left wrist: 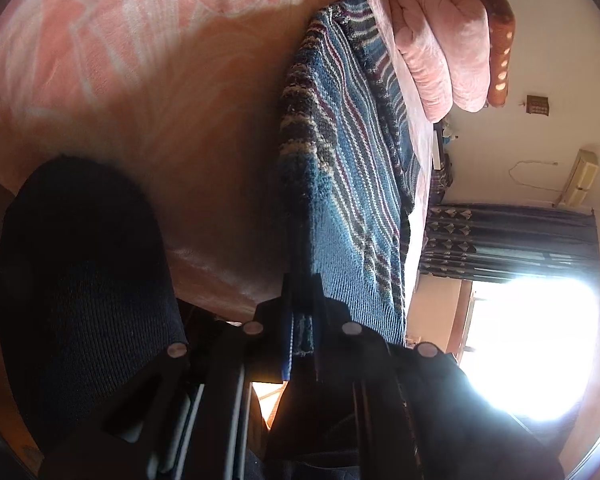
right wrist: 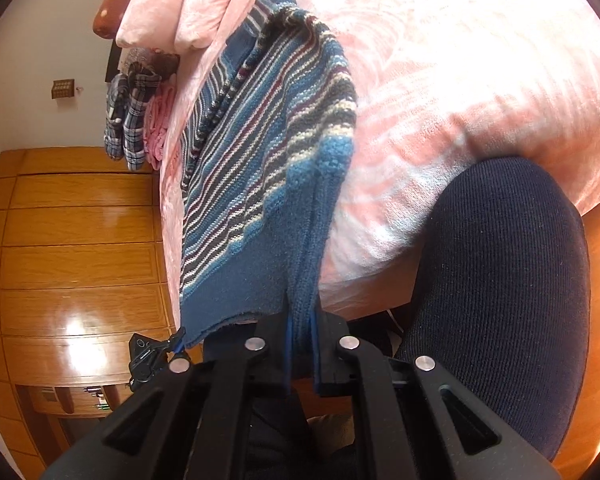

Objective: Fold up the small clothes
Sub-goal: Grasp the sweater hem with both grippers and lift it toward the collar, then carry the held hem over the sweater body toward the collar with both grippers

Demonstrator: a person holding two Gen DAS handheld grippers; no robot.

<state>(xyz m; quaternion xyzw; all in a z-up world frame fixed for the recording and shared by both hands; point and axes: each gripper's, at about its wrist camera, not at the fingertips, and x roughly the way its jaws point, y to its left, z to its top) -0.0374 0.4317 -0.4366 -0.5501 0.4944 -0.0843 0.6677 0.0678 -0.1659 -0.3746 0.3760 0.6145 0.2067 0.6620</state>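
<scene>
the left gripper (left wrist: pixel 301 300) has its jaws pressed together on the plain blue hem of a striped knit sweater (left wrist: pixel 340 184), the fabric pinched between the two black fingers and trailing a little below them. the right gripper (right wrist: pixel 302 320) is likewise clamped on the same sweater (right wrist: pixel 260 168), gripping a bunched fold of its blue ribbed edge. the sweater is blue with white, maroon and grey stripes, and it stretches from both grippers away onto a bed covered in a pink patterned bedspread (left wrist: pixel 120 52), its far end resting on the bed near the folded pink blanket (left wrist: pixel 440 48) and a brown spotted pillow (left wrist: pixel 500 40) at the head. in the right wrist view the near hem hangs loose to the left of the gripper, beside the bed's edge. a person's knee in dark navy ribbed fabric (right wrist: pixel 500 280) sits just beside the bed's edge, close to both grippers. a wooden cabinet (right wrist: pixel 80 248) stands beyond the bed on one side, with plaid clothing (right wrist: pixel 128 120) hanging near it, and a bright window (left wrist: pixel 532 340) with a dark patterned curtain (left wrist: pixel 508 240) lies on the other.
</scene>
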